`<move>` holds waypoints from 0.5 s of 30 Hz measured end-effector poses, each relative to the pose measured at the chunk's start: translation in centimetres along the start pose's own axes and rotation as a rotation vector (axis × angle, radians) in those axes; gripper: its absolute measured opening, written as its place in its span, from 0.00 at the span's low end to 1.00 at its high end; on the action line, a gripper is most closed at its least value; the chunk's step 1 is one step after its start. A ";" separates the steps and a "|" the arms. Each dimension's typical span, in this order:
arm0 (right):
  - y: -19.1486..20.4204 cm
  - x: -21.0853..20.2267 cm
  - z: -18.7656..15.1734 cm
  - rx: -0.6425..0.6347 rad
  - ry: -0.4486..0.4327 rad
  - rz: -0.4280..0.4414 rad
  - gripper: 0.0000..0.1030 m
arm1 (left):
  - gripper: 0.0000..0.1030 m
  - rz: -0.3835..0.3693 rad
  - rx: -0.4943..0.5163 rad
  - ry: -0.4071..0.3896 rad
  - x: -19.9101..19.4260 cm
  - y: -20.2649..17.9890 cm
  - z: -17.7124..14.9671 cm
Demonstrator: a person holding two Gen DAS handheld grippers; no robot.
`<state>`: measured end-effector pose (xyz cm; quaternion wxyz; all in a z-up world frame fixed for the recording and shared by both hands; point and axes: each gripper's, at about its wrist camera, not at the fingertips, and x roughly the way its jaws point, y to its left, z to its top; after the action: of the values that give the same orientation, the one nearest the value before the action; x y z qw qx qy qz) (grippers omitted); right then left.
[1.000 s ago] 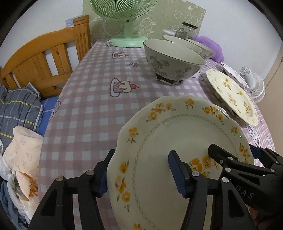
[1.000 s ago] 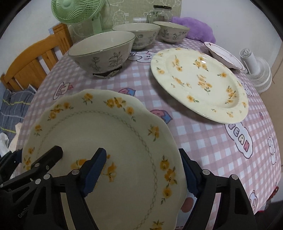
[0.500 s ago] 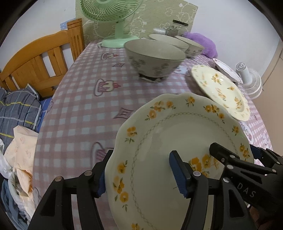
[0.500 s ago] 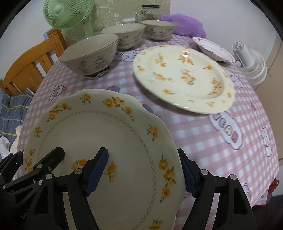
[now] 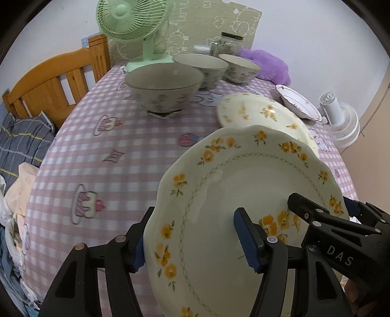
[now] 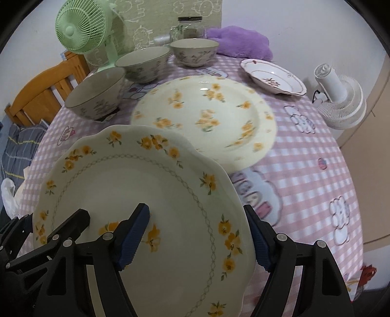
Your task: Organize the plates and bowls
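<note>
Since a second ago, both grippers have carried the scalloped plate (image 5: pixel 248 195) toward the right side of the table, so the large flowered plate (image 6: pixel 207 117) now sits just past its far rim at 12 to 1 o'clock in both wrist views, and the scalloped plate's edge overlaps it in the pictures; whether the two touch cannot be told.

Held up off the checked tablecloth (image 5: pixel 102 165), the scalloped plate is tilted and pinched from two sides. On the left gripper (image 5: pixel 192 243), one blue pad (image 5: pixel 246 239) lies on the plate's upper face and the other sits under the rim at 9 o'clock, so its jaws are closed on the rim. Gripping the opposite edge, the right gripper (image 6: pixel 195 236) likewise has one pad (image 6: pixel 134 231) on the face and one under the rim at 3 o'clock. Each gripper shows at the edge of the other's view.

Three grey bowls stand in a row at 11 to 12 o'clock: the nearest bowl (image 5: pixel 164 90), the middle bowl (image 5: pixel 201 67) and the far bowl (image 5: pixel 238 68). At 1 o'clock, beyond the flowered plate, rests a small white dish (image 6: pixel 273 76). At the far end stands a green fan (image 5: pixel 132 22).
</note>
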<state>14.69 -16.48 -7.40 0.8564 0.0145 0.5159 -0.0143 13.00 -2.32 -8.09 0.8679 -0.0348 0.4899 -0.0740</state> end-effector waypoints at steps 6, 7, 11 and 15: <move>-4.2 -0.4 0.2 0.008 -0.010 -0.010 0.78 | 0.62 -0.007 0.003 -0.001 0.7 -4.4 0.4; -5.0 -0.5 0.2 0.012 -0.010 -0.011 0.78 | 0.62 -0.008 0.006 -0.001 0.9 -5.1 0.4; -8.0 -0.7 0.1 0.027 -0.018 -0.020 0.77 | 0.62 -0.020 0.024 -0.004 1.7 -8.4 0.7; -11.2 -0.5 0.0 0.051 -0.019 -0.032 0.77 | 0.62 -0.031 0.044 -0.009 2.5 -11.5 0.8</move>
<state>13.97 -27.65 -7.05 0.8603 0.0280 0.5073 -0.0412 13.89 -14.09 -8.29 0.8694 -0.0238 0.4837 -0.0982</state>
